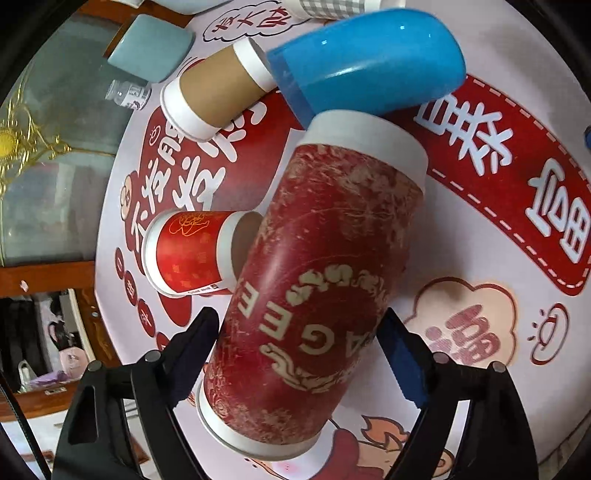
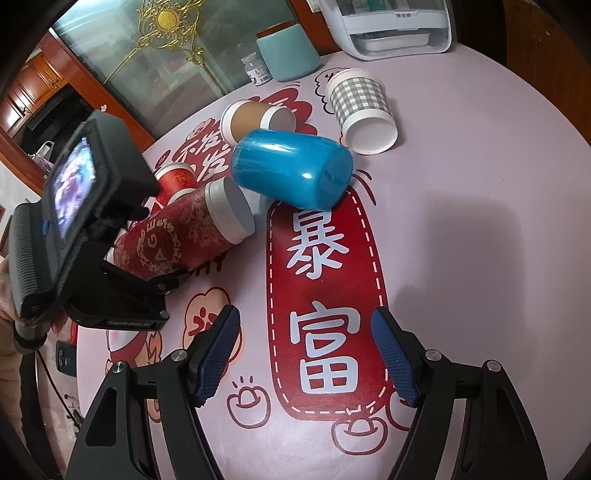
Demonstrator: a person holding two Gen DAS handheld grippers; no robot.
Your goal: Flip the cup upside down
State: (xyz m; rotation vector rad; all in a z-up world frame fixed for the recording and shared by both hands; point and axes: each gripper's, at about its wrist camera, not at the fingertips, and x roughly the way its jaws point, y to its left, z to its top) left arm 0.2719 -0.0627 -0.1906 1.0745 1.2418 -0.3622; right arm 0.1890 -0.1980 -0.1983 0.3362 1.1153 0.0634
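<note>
My left gripper point(image 1: 301, 345) is shut on a tall red patterned paper cup point(image 1: 314, 277) and holds it tilted, its base pointing away toward the blue cup. The same red cup point(image 2: 177, 236) shows in the right wrist view, held just above the table by the left gripper point(image 2: 147, 284). A blue plastic cup point(image 1: 365, 59) point(image 2: 291, 170) lies on its side beyond it. My right gripper point(image 2: 306, 354) is open and empty over the red banner on the table mat.
A brown paper cup point(image 2: 255, 118), a small red paper cup point(image 2: 177, 181) and a grey checked cup point(image 2: 362, 107) lie on their sides on the round table point(image 2: 480, 258). A teal canister point(image 2: 288, 51), a small bottle point(image 2: 256, 70) and a white appliance point(image 2: 391, 26) stand at the far edge.
</note>
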